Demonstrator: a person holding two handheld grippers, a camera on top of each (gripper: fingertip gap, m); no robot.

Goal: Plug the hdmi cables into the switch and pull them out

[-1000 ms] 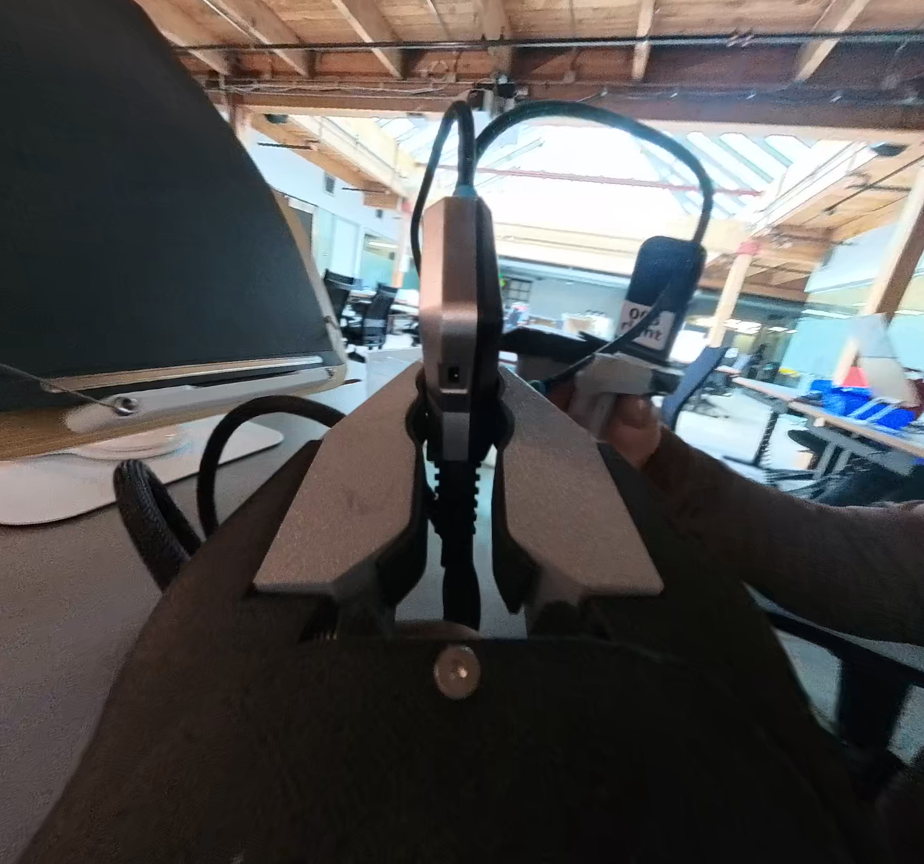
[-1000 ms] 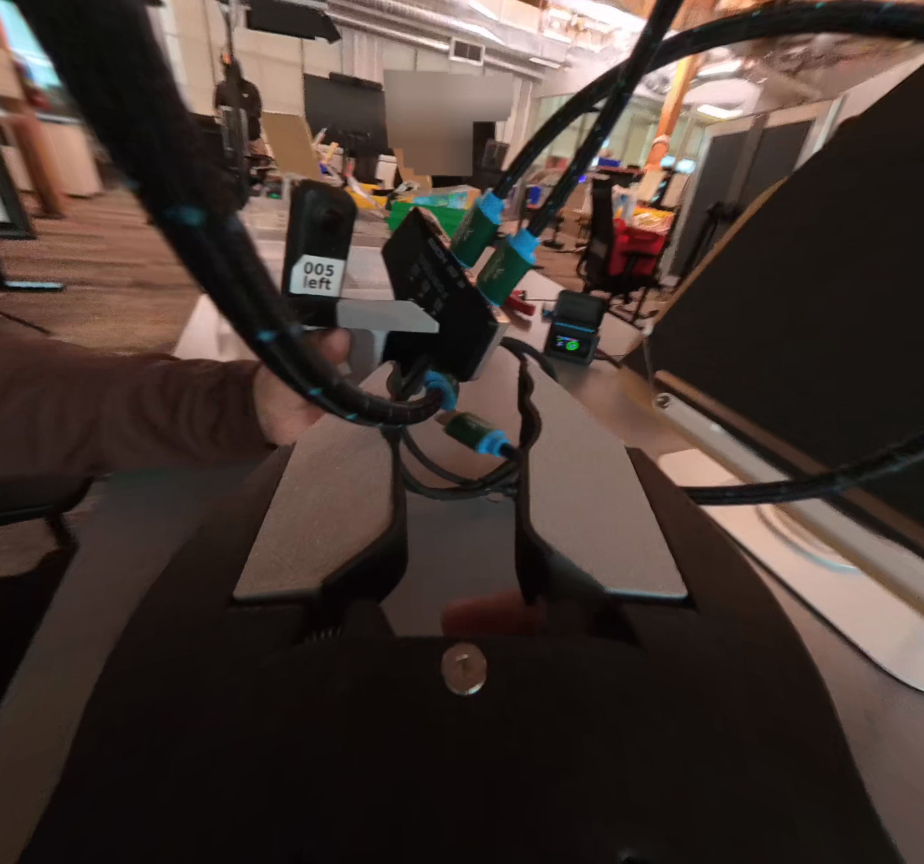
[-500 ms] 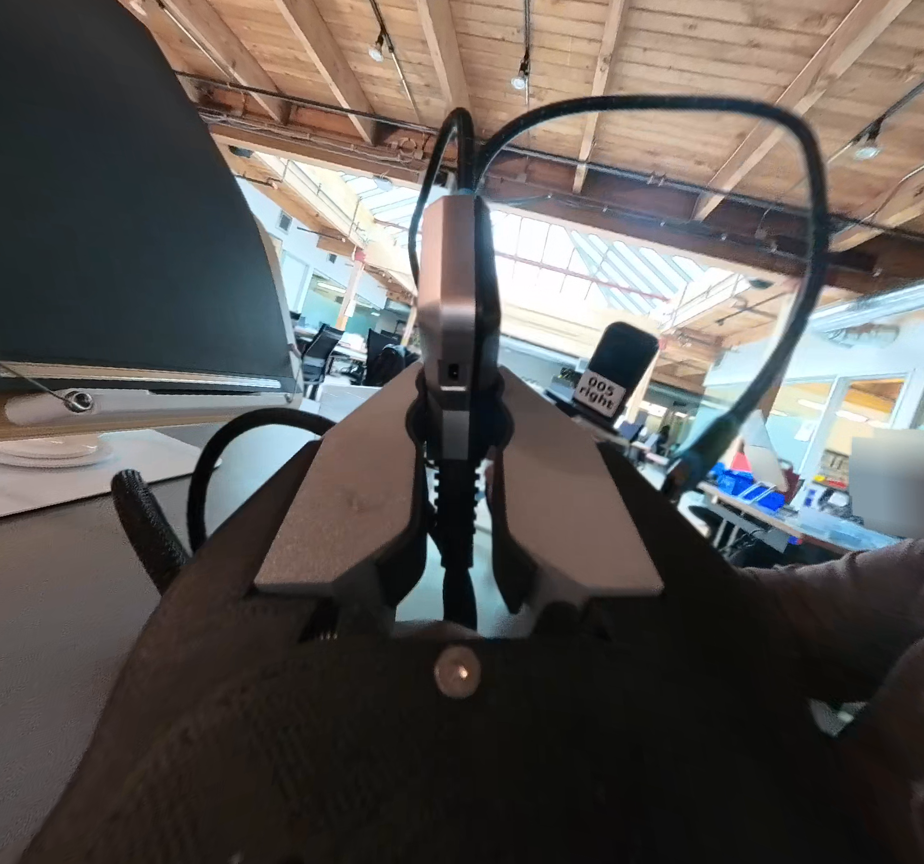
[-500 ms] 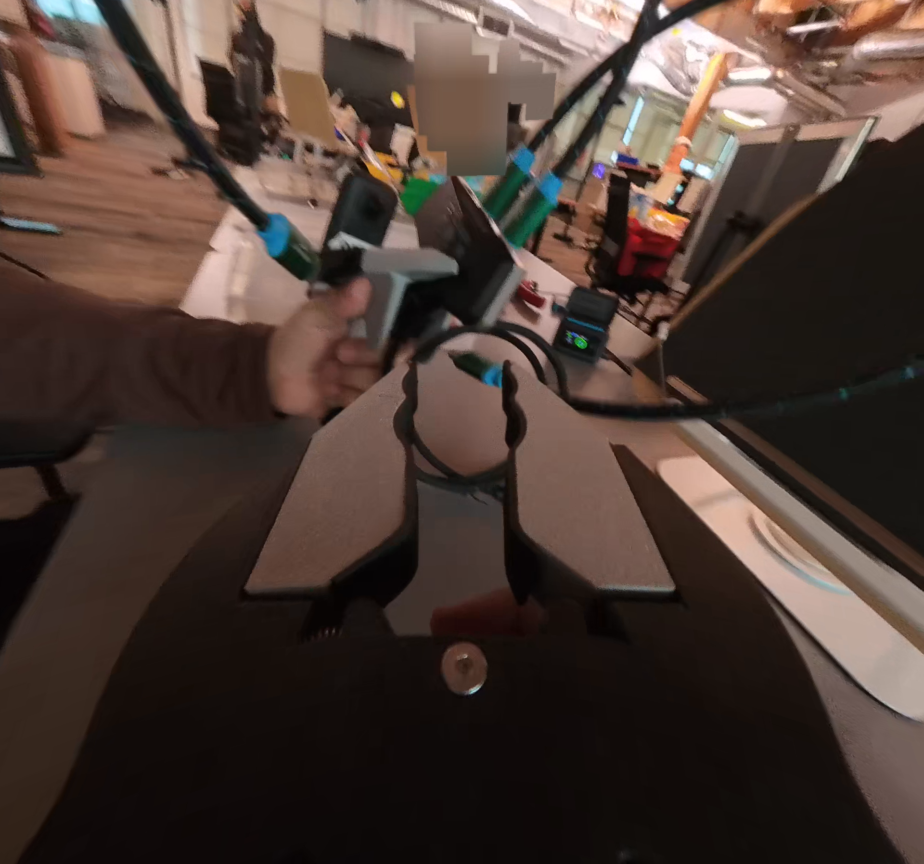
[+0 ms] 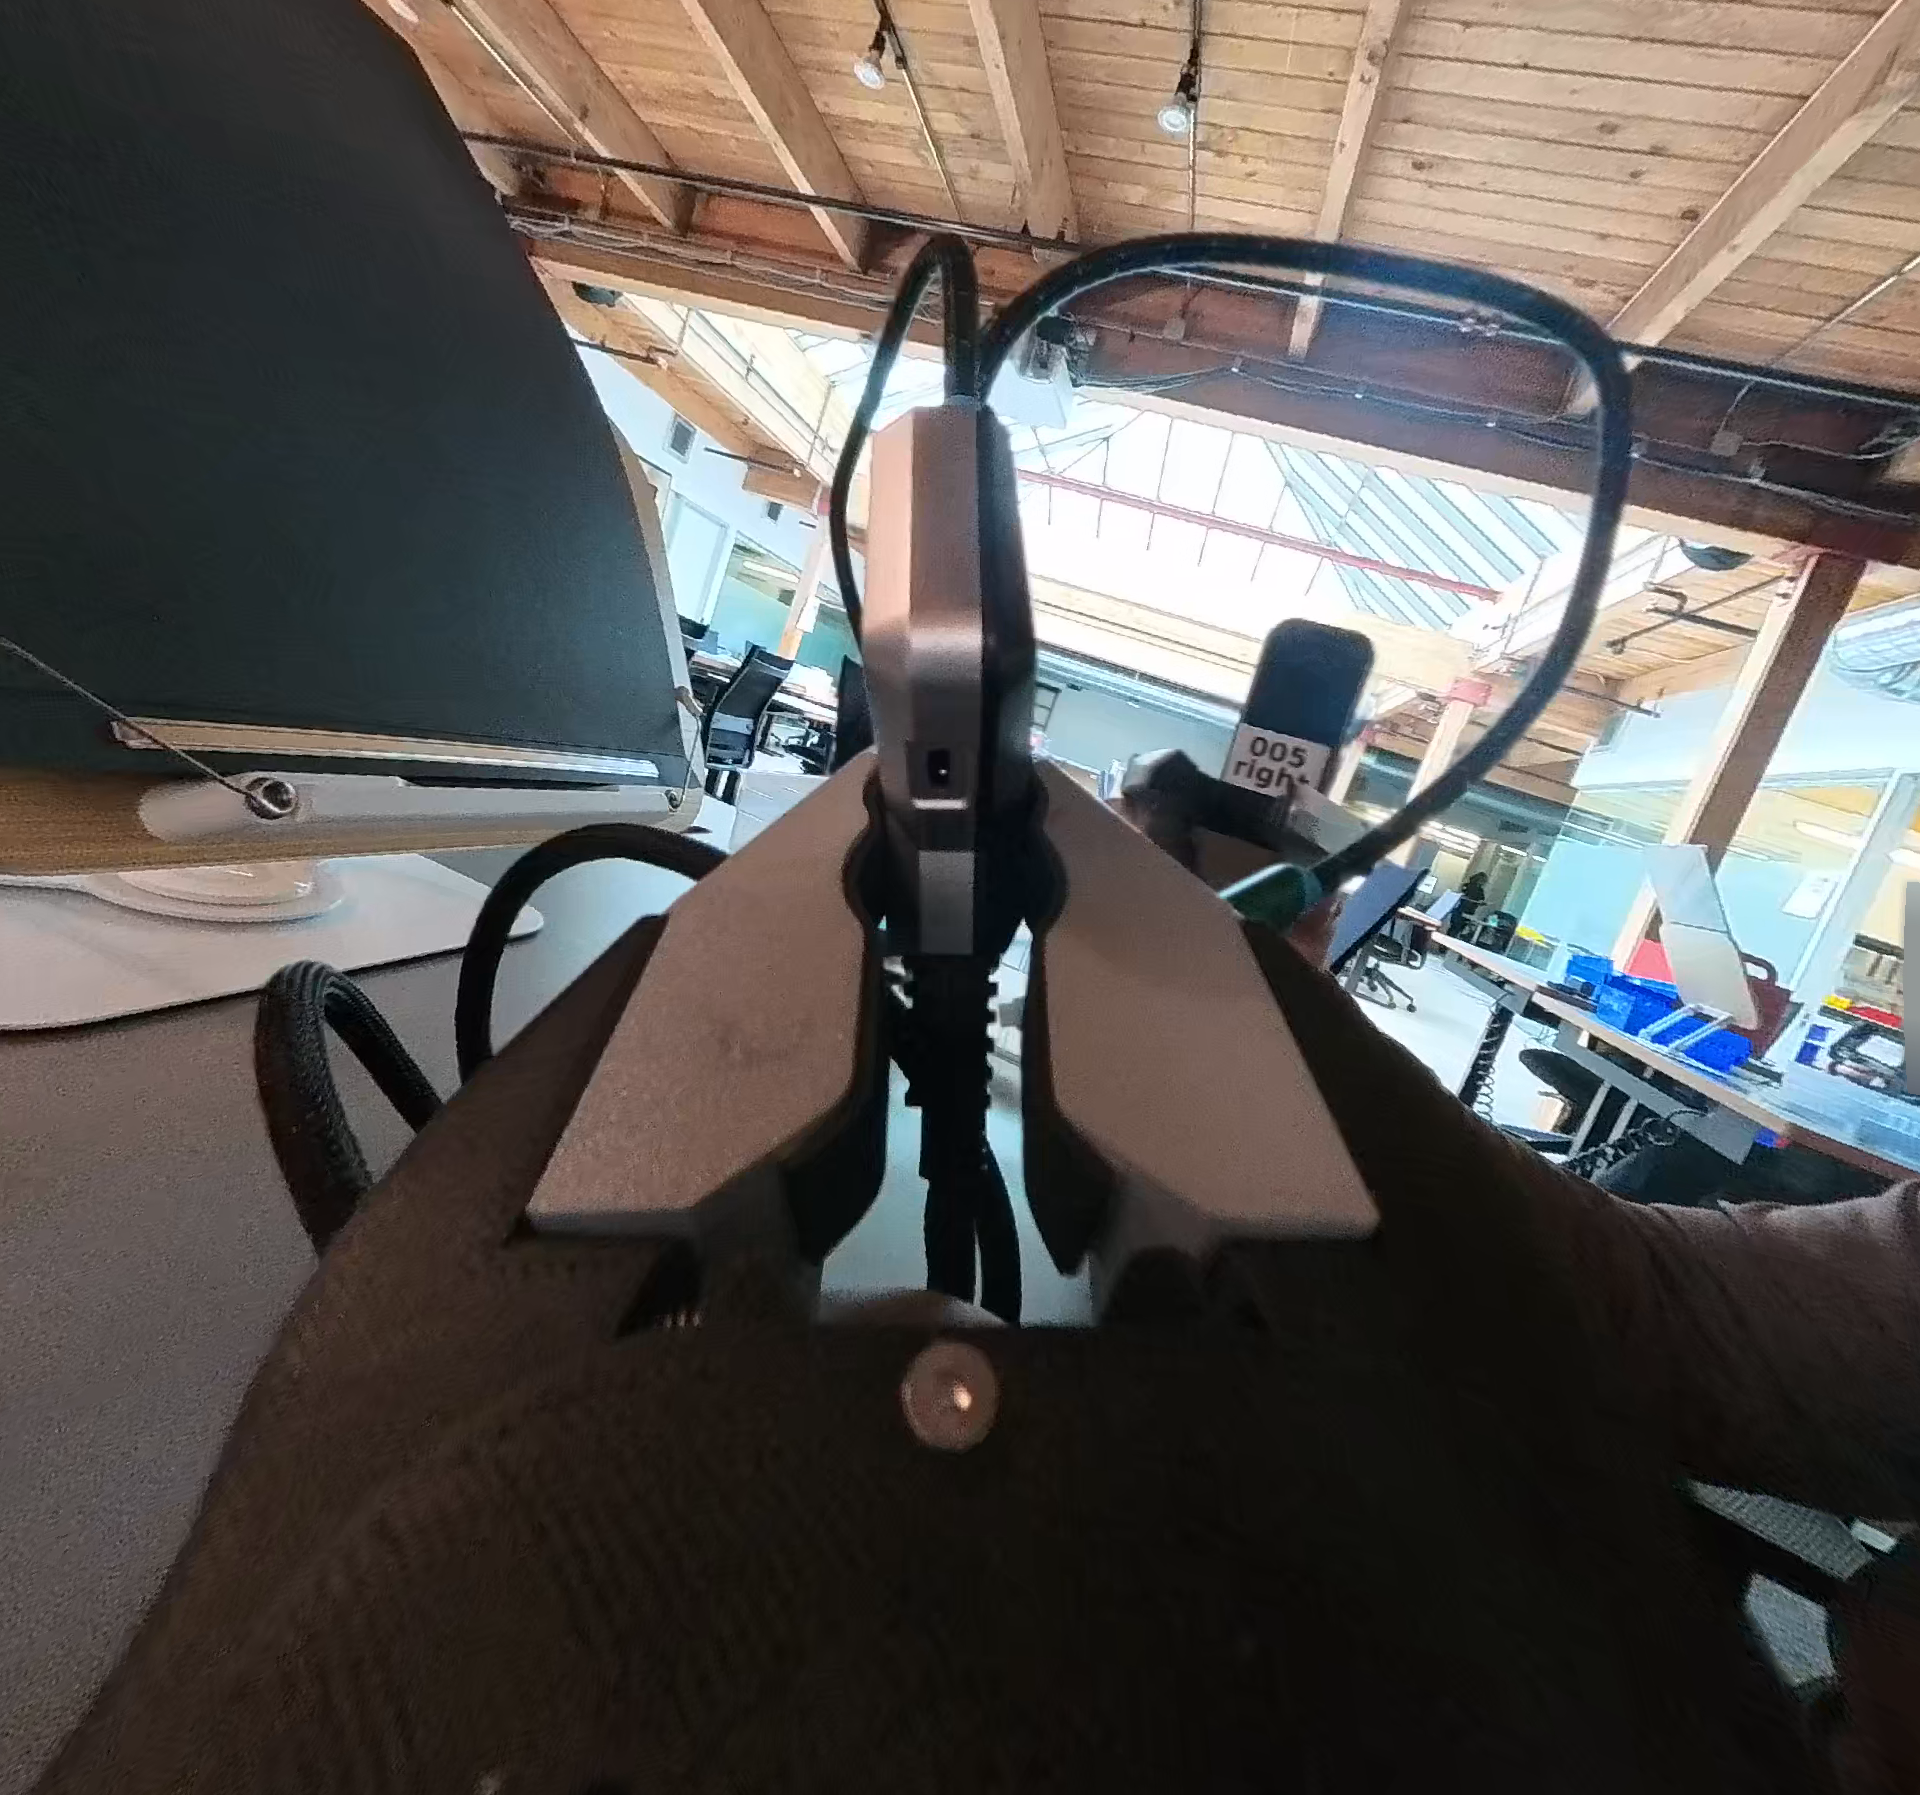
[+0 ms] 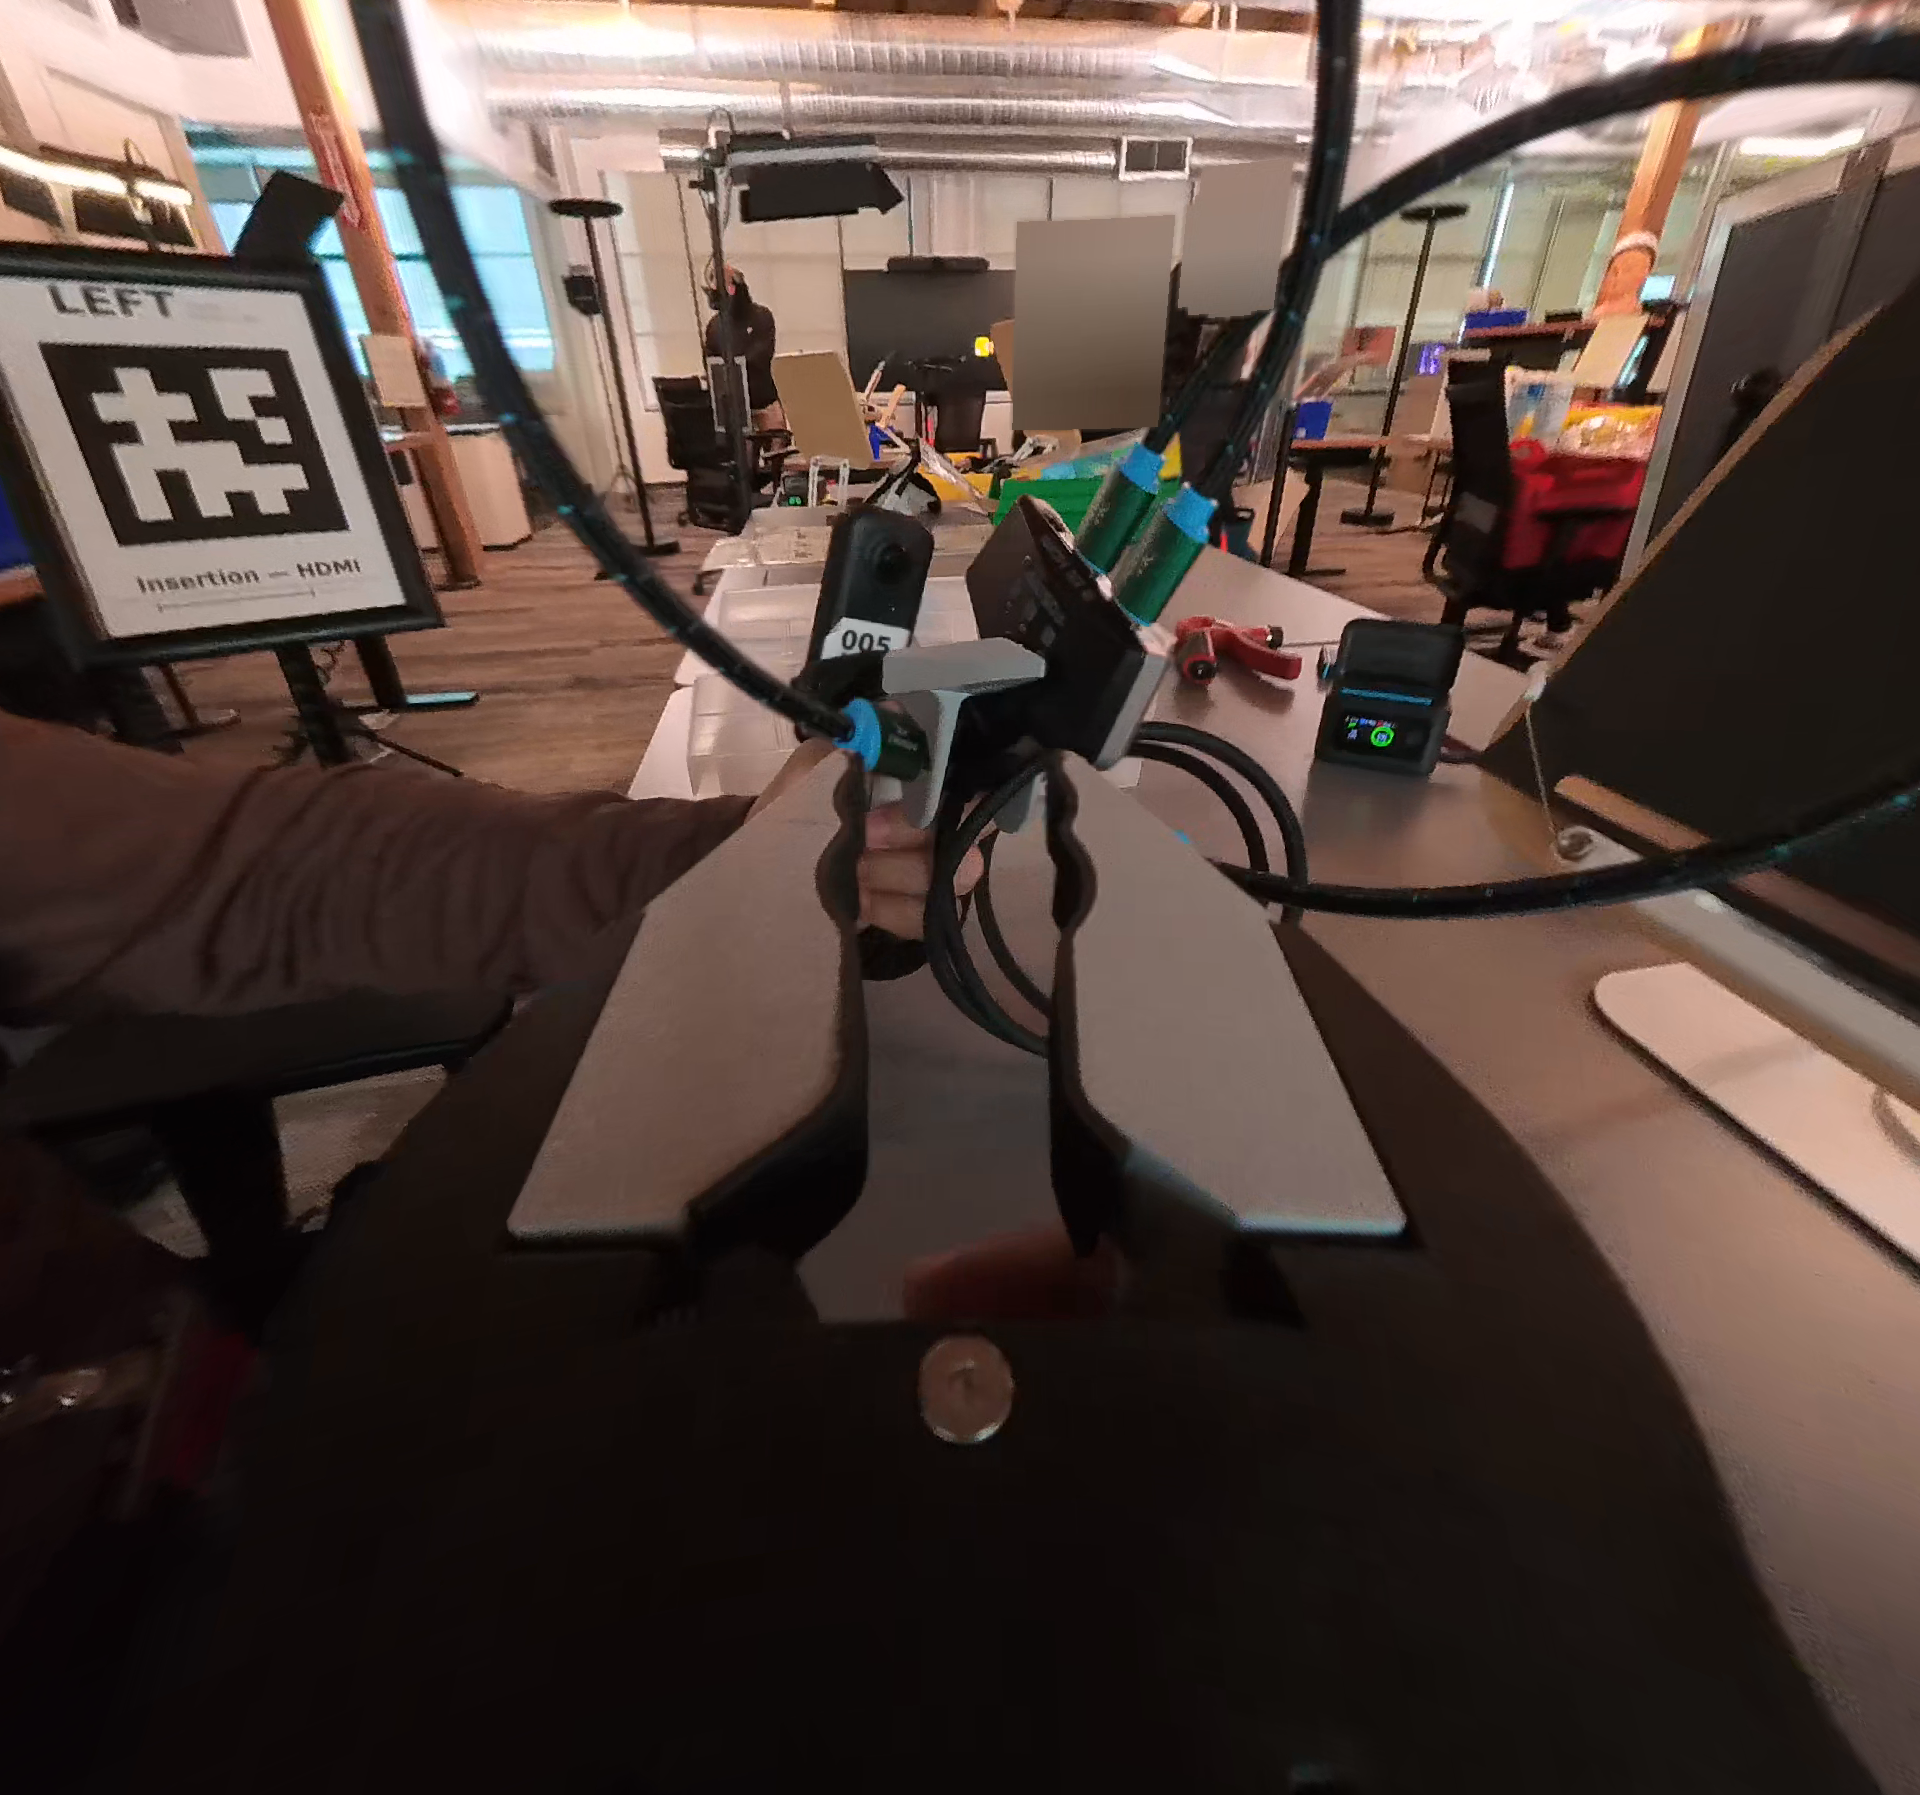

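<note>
Switch point(image 5: 940, 623) pinched upright in my left hand-held gripper point(image 5: 951, 846), both pads pressing its flat sides, well above the desk point(image 5: 156, 1226). In the right wrist view the same switch point(image 6: 1060, 649) carries two green plugs point(image 6: 1143, 530) seated side by side in its far edge.

My right hand-held gripper point(image 6: 951, 810) stands spread and holds nothing; black cable loops merely pass between its fingers. A third green plug point(image 6: 883, 737) with a blue collar hangs loose just off the tip of that gripper's left finger point(image 6: 842, 810), close beside the left gripper.

I judge one cable is unplugged and free while two are in. Whether the next move is seating the loose plug or pulling another, I cannot tell; either way the right gripper must first close on a plug body, not on cord.

Room is tight. Cable point(image 6: 468, 291) arcs overhead and another strand point(image 6: 1558, 888) crosses toward the monitor point(image 6: 1766, 602) on the right, so snagging is likely. Open space lies left, off the desk edge.
</note>
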